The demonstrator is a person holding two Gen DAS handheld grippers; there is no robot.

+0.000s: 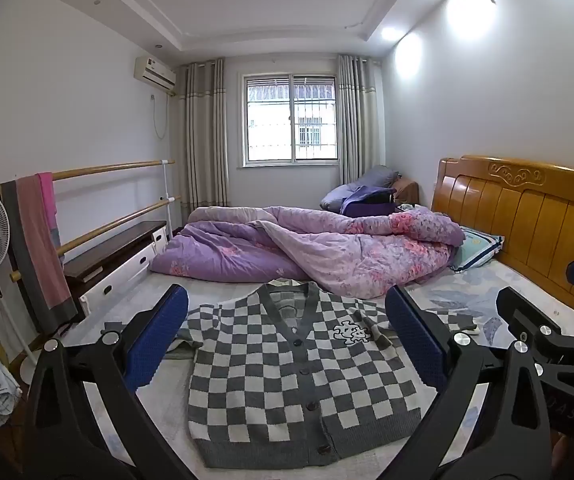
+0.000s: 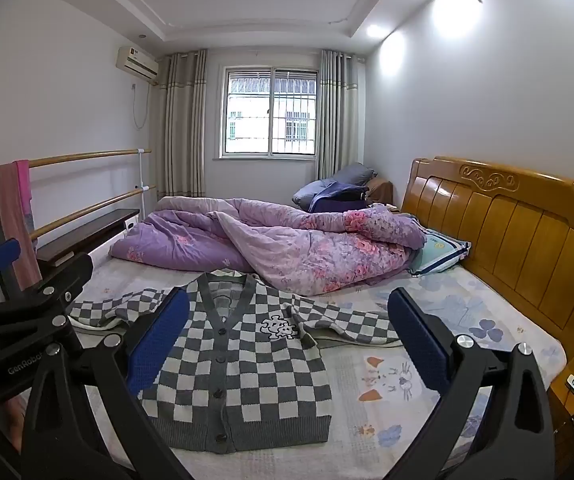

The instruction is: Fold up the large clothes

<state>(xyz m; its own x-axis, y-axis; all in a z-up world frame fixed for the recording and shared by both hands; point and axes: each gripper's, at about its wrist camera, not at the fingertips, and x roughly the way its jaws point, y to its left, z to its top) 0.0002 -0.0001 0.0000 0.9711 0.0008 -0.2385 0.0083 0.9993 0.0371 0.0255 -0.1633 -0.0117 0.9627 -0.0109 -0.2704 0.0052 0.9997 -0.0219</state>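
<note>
A grey-and-white checked cardigan (image 1: 307,376) lies face up and buttoned on the bed (image 2: 427,396), hem nearest the cameras, neck toward the far side. Its sleeves spread outward: the one on the right (image 2: 351,326) runs flat across the sheet, the one on the left (image 2: 103,308) is a little rumpled. A small puzzle-shaped patch sits on the chest.

Nothing looks folded yet, so the step in hand is probably the first fold. To do it well, each claw should pinch a single layer at a sleeve end or shoulder, lift only enough to clear the sheet, and carry it across the body so the edge lands straight along the button line. The rumpled left sleeve wants smoothing first, or the crease will set crooked.

The left claw (image 1: 287,344) hangs above the near part of the cardigan, its blue pads wide apart and holding nothing; the garment's body shows between them. The right claw (image 2: 289,344) is likewise spread wide and empty, set further right, so the cardigan's right half and bare sheet lie between its pads. Neither appears to touch the cloth.

Beyond the cardigan a purple quilt (image 1: 311,248) is heaped across the far half of the bed, just touching the collar. A pillow (image 1: 477,248) sits at the right by the wooden headboard (image 1: 527,216).
</note>
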